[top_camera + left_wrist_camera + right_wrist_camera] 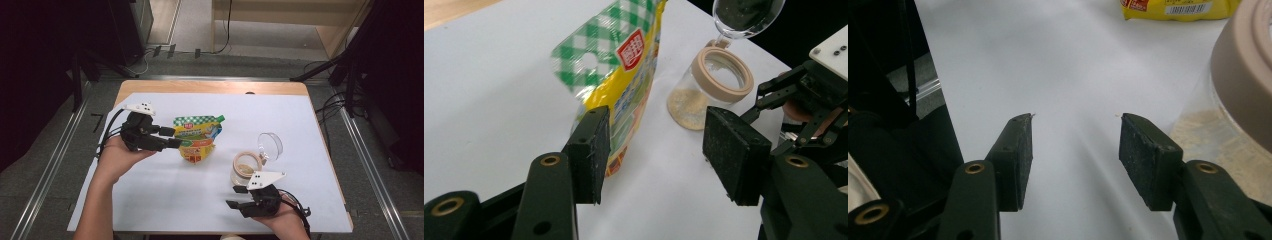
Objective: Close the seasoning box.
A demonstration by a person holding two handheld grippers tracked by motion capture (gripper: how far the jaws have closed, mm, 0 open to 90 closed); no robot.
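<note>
Left tool (175,137): jaws standing apart, released, nothing pinched; tips sitting just beside the pouch's left edge in the high view.
Pouch (197,137): green-check top, yellow body, lying on the white worktop (150,200) left of centre; in the left gripper view it's (624,85) rising past the left pad, whether touching – can't tell.
Right tool (235,196): jaws apart, released, gripping nothing; bare worktop showing btwn pads (1015,160).
Jar (244,170): glass w/ beige rim, open, pale powder inside; sitting right of the pouch, just beside the right tool.
Lid (270,145): clear, hinged back, standing up behind the jar.
</note>
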